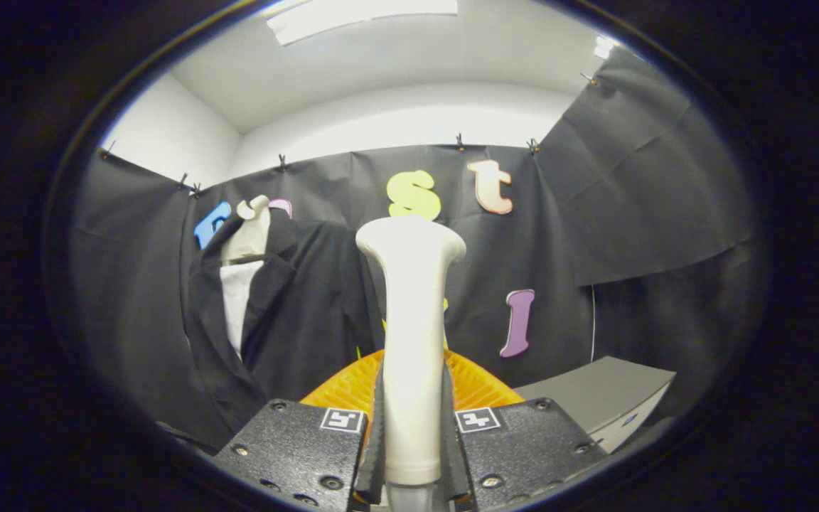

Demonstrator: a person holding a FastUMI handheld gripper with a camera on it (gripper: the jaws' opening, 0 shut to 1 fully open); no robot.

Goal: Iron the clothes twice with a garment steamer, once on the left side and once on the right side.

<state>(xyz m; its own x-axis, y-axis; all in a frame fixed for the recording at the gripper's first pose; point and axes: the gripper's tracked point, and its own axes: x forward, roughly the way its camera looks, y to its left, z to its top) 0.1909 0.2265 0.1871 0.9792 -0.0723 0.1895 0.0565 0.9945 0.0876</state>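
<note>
A white garment steamer [411, 334] stands upright between my fingers, its flared head at the top. My gripper [413, 434] is shut on its handle, with both black pads pressed against the sides. A black suit jacket [288, 313] hangs on a pale mannequin bust [249, 231] beyond the fingers and to their left, in front of the black cloth wall. A white shirt front [237, 302] shows between the lapels. The steamer head is apart from the jacket, to its right.
An orange ribbed basket [477, 387] sits just behind the steamer, low down. A grey box or tabletop [598, 398] lies to the right of the fingers. Black cloth closes the booth on all sides, with white wall and ceiling above.
</note>
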